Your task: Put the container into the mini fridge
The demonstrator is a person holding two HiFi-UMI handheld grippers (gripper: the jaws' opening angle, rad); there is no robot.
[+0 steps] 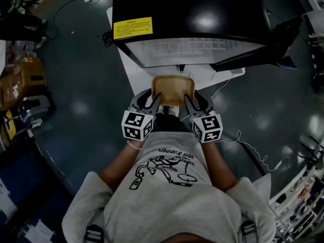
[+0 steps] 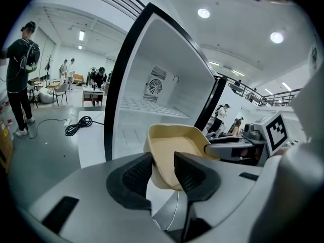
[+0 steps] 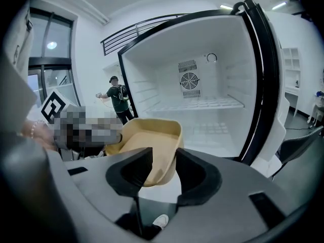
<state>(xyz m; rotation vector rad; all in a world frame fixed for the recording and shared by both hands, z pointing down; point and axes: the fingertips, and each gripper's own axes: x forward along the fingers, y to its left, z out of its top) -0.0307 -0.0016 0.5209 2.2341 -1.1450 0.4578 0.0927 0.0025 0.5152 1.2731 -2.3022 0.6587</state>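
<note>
Container [image 1: 173, 89], tan, shallow, open top, is up in the air right in front of the open mini fridge [image 1: 192, 14], not inside yet. Left gripper [image 1: 154, 101]: jaws clamped on the container's left wall, one pad inside, one outside. Right gripper [image 1: 190, 103]: same on the right wall. Fridge door [image 1: 263, 52] is swung wide to the right. Interior is white, w/ wire shelf [image 3: 197, 104] & round fan vent [image 3: 189, 80] on the back wall. Yellow label [image 1: 132, 28] on the fridge top.
</note>
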